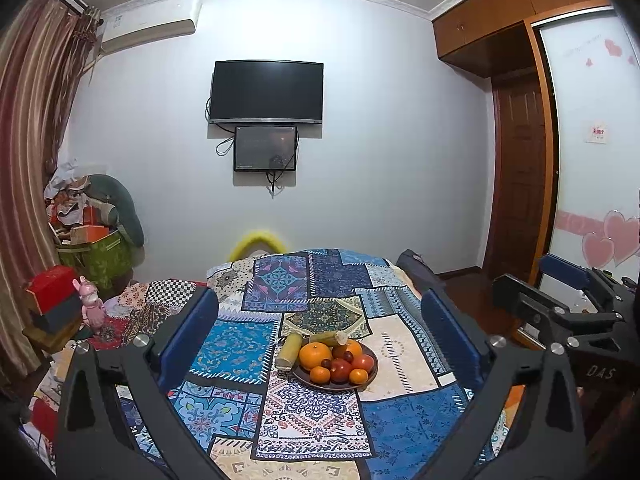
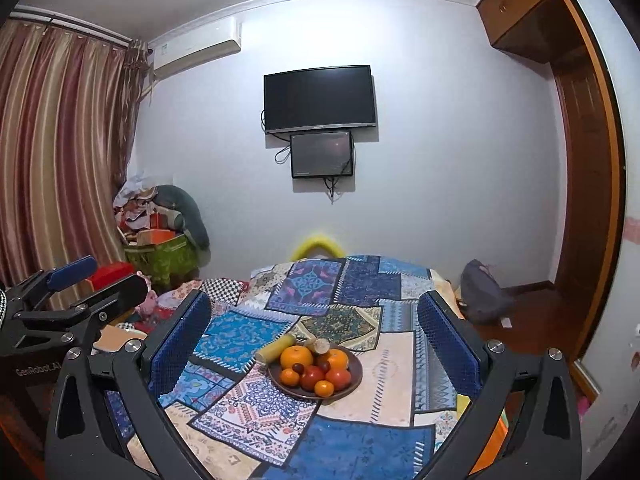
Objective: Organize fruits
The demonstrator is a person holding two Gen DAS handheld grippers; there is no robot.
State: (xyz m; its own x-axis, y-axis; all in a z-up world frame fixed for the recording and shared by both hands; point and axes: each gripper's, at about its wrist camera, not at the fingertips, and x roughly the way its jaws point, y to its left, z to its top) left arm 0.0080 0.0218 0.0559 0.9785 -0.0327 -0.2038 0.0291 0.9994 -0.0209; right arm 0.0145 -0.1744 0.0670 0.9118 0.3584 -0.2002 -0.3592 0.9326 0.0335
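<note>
The left claw (image 1: 320, 320) is hanging above the near edge of the worktop (image 1: 400, 360) with its blue-padded fingers (image 1: 192, 332) spread wide and nothing between them. The right claw (image 2: 316, 320) is hovering beside it, its jaws gaping just as wide and empty. A patchwork cloth (image 2: 352, 444) in blue, cream and green is covering the worktop. Near the middle of the cloth, a dark round plate (image 1: 374, 364) is sitting, heaped with fruit: two large oranges (image 1: 315, 355), smaller tangerines (image 1: 320, 374), red tomatoes (image 1: 363, 361) and a few dark grapes (image 1: 348, 356). Two yellow-green corn cobs (image 1: 290, 350) are leaning on the plate's far-left rim, one pointing out over the cloth. Beyond the far edge of the worktop, a yellow hoop (image 1: 258, 240) is peeking up. On the back wall, a television (image 1: 267, 92) is hanging above a smaller screen (image 1: 265, 148).
</note>
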